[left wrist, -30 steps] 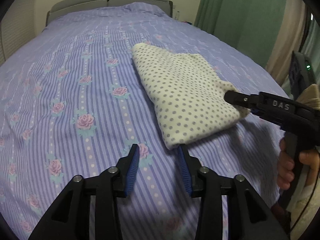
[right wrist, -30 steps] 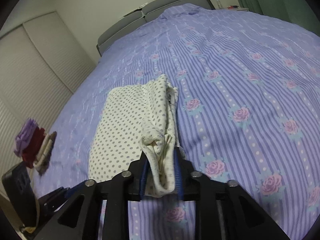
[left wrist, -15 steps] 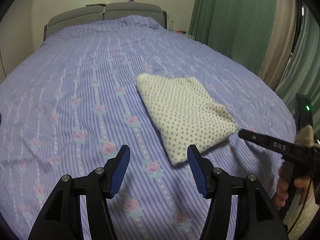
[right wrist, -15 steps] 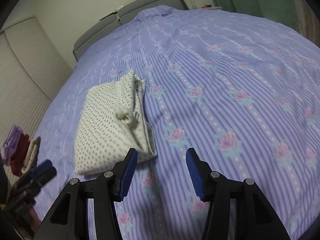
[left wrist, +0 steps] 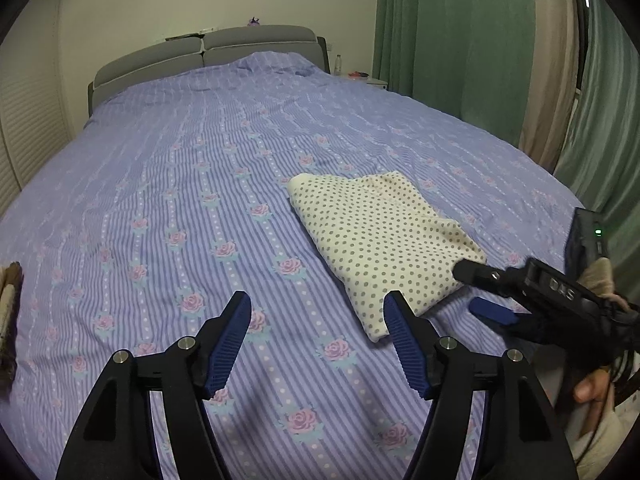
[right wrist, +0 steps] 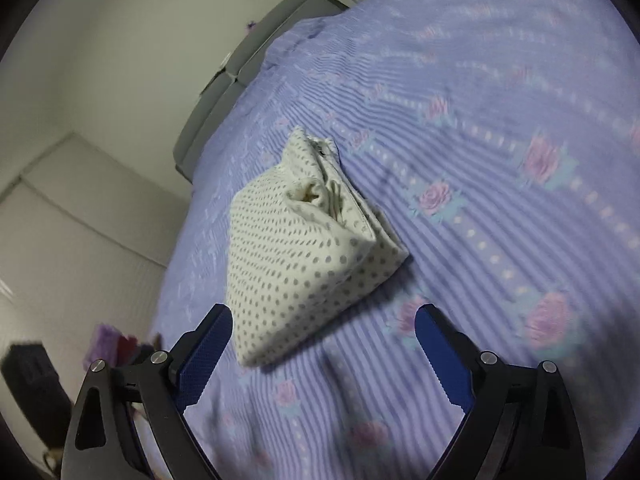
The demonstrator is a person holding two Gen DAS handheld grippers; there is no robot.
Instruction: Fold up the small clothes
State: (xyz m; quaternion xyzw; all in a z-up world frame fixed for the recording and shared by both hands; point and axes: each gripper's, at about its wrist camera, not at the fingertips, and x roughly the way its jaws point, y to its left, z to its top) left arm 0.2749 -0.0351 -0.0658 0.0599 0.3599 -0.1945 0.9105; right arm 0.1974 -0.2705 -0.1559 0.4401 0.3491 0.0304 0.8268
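A cream garment with grey dots lies folded into a thick rectangle on the bed; in the right wrist view the garment shows its stacked layers along the right edge. My left gripper hovers in front of its near corner, jaws opening, nothing between them. My right gripper is rolled to one side, just short of the garment's near corner, jaws opening wide and not touching the cloth. In the left wrist view the right gripper reaches in from the right beside the garment, held by a hand.
The bed has a purple striped cover with pink roses and a grey headboard. Green curtains hang to the right. A small pile of purple and red items lies at the bed's left edge.
The right gripper let go of the garment's folded edge, drew back, rolled and opened wide. The left gripper rose, pulled back from the near corner and opened further.
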